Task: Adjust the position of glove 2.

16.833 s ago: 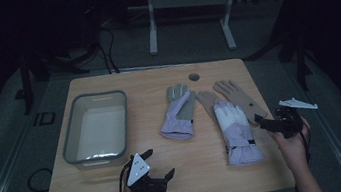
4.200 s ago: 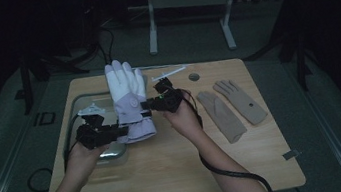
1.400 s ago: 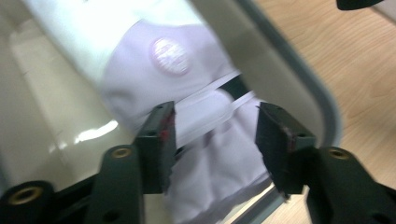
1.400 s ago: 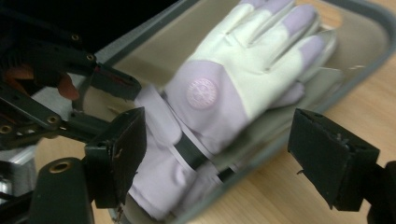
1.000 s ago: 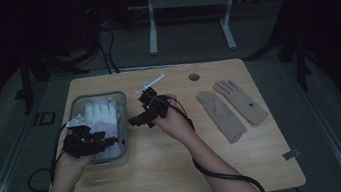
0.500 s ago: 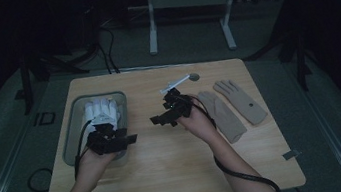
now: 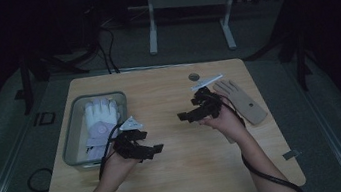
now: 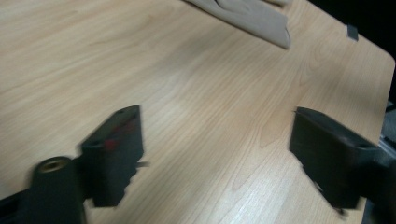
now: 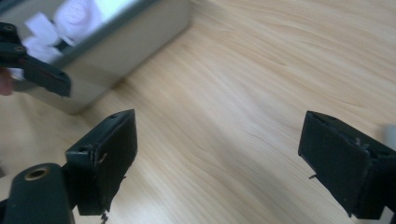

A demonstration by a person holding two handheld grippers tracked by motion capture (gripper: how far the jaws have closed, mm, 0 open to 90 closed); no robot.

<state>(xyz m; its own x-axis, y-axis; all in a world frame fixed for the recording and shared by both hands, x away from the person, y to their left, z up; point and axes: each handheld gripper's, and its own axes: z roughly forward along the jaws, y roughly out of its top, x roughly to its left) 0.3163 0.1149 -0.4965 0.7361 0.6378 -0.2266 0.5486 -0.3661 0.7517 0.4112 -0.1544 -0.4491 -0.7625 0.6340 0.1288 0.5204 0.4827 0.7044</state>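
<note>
White-and-lilac glove (image 7: 99,123) lies flat in the grey metal tray (image 7: 70,145) at the bench's left edge, fingers pointing toward the far edge, cuff toward the near one. Left gripper (image 7: 141,149) hovers just off the tray's near-right corner, over bare wood, jaws wide apart w/ nothing between them. Glove sits behind and to the left of it, inside the tray wall, not touching the tool. In the left gripper view both black jaws stand far apart above bare bench top (image 8: 201,93), w/ the tan glove (image 8: 243,16) lying beyond them toward the far right corner.

Right gripper (image 7: 193,113) hangs over the bench's middle, a bit right of centre, jaws also spread and empty. In the right gripper view its jaws frame bare wood; the tray (image 9: 126,51) is off to that view's upper left w/ the white-and-lilac glove (image 9: 79,14) inside, blurred, and the left gripper (image 9: 37,70) in front of the tray wall. So glove is well apart from the right gripper, across open bench.

Tan glove (image 7: 239,99) lies flat near the bench's right edge, just beside the right hand (image 7: 225,123), partly behind it.
</note>
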